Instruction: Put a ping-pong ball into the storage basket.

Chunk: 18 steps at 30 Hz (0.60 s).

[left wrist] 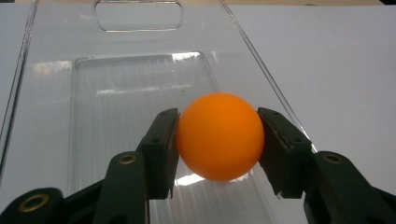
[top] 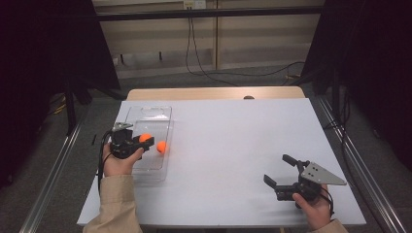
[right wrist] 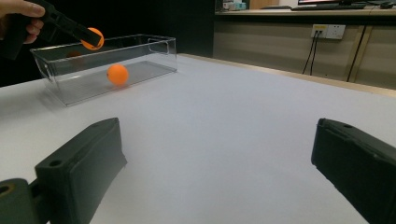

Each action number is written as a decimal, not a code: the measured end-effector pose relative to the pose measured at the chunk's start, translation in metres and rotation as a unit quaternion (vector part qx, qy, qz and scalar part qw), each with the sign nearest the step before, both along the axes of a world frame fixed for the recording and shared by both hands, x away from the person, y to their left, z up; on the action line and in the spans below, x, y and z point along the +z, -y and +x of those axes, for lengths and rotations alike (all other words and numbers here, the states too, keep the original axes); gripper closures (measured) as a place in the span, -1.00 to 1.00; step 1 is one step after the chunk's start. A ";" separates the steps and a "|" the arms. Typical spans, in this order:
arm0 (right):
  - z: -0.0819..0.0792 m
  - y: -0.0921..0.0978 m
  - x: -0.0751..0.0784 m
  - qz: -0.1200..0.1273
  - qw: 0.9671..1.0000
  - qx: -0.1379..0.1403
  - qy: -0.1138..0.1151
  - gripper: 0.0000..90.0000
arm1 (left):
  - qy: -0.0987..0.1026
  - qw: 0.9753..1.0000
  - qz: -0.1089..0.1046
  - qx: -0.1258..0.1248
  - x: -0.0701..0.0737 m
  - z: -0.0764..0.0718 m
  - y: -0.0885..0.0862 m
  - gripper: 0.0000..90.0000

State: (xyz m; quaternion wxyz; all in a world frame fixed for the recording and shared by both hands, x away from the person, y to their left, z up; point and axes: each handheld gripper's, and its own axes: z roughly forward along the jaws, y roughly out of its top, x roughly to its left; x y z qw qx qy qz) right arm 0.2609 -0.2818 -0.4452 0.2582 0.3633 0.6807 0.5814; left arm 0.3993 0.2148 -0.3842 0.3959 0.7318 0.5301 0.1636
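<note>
The left gripper (left wrist: 218, 140) clamps 1 orange ball (left wrist: 219, 136) above the clear bin (left wrist: 140, 28) (right gripper (top: 282, 171) gapes, well apart), another ball (top: 161, 146) just beside it.

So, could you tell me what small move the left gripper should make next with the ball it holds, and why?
Probably lower a little and open. The left gripper is shut on an orange ball above the clear bin, whose floor lies beneath the jaws in the left gripper view. A second orange ball sits beside the bin's near wall, and the right gripper waits open over the table.
</note>
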 end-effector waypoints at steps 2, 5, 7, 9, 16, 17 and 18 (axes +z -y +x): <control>0.000 0.000 0.000 0.000 1.000 0.000 0.000 -0.96 | 0.000 1.000 0.005 0.003 0.000 0.000 0.000 0.12; 0.000 0.000 0.000 0.000 1.000 0.000 0.000 -0.96 | 0.002 1.000 0.004 0.004 0.000 0.000 -0.001 0.12; 0.000 0.000 0.000 0.001 1.000 0.000 0.000 -0.96 | 0.002 1.000 0.001 0.007 0.000 0.000 -0.002 0.07; 0.000 0.000 0.000 0.000 1.000 0.000 0.001 -0.96 | 0.003 1.000 0.004 0.006 0.000 0.000 -0.002 0.00; 0.000 0.000 0.001 0.000 1.000 0.000 0.000 -0.96 | 0.007 1.000 0.000 0.008 0.001 -0.001 -0.001 -0.12; -0.001 -0.001 0.000 0.000 1.000 0.000 0.000 -0.96 | 0.011 1.000 0.001 0.006 0.001 -0.002 -0.001 -0.13; -0.001 -0.001 0.001 -0.001 1.000 0.001 0.001 -0.96 | 0.012 1.000 0.001 0.005 0.002 -0.002 -0.001 -0.15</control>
